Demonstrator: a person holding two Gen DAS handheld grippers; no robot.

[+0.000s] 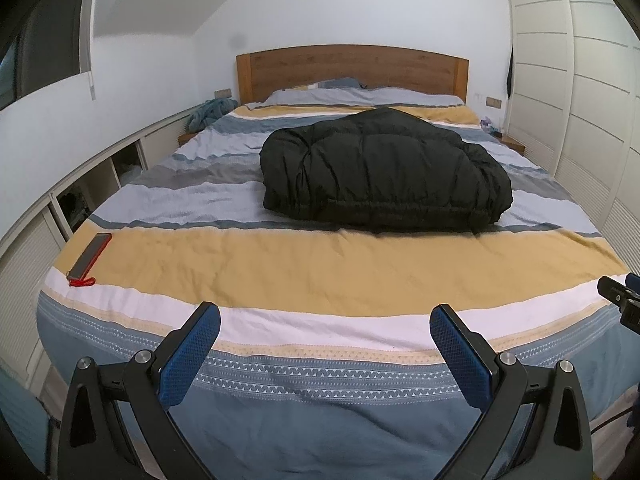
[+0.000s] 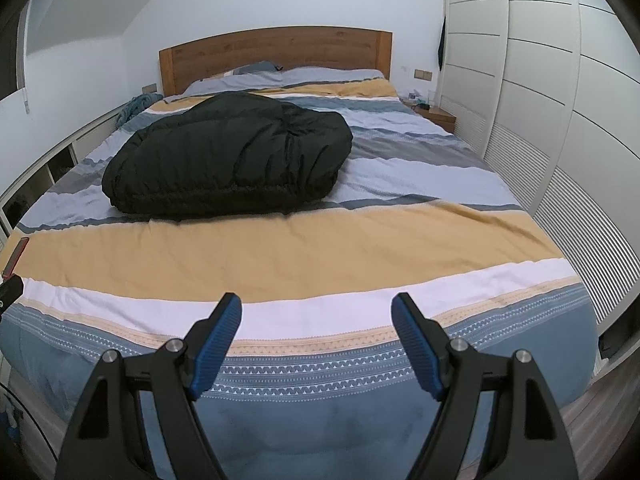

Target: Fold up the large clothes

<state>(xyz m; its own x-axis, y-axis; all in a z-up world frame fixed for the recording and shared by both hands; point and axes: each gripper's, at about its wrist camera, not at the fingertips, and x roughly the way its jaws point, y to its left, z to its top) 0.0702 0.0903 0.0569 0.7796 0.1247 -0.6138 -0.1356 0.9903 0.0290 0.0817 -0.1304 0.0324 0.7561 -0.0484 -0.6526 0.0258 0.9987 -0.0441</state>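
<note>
A black puffer jacket (image 1: 384, 172) lies folded in a bulky bundle on the middle of the striped bed cover (image 1: 320, 264); it also shows in the right wrist view (image 2: 228, 160). My left gripper (image 1: 325, 312) is open and empty, held over the foot of the bed, well short of the jacket. My right gripper (image 2: 317, 304) is open and empty too, over the foot of the bed and to the right of the left one. The tip of the right gripper shows at the right edge of the left wrist view (image 1: 620, 296).
A phone in a red case (image 1: 90, 258) lies at the bed's left edge. A wooden headboard (image 1: 352, 68) and pillows (image 1: 360, 96) are at the far end. White wardrobes (image 2: 540, 100) stand close on the right, low white cabinets (image 1: 60, 200) on the left.
</note>
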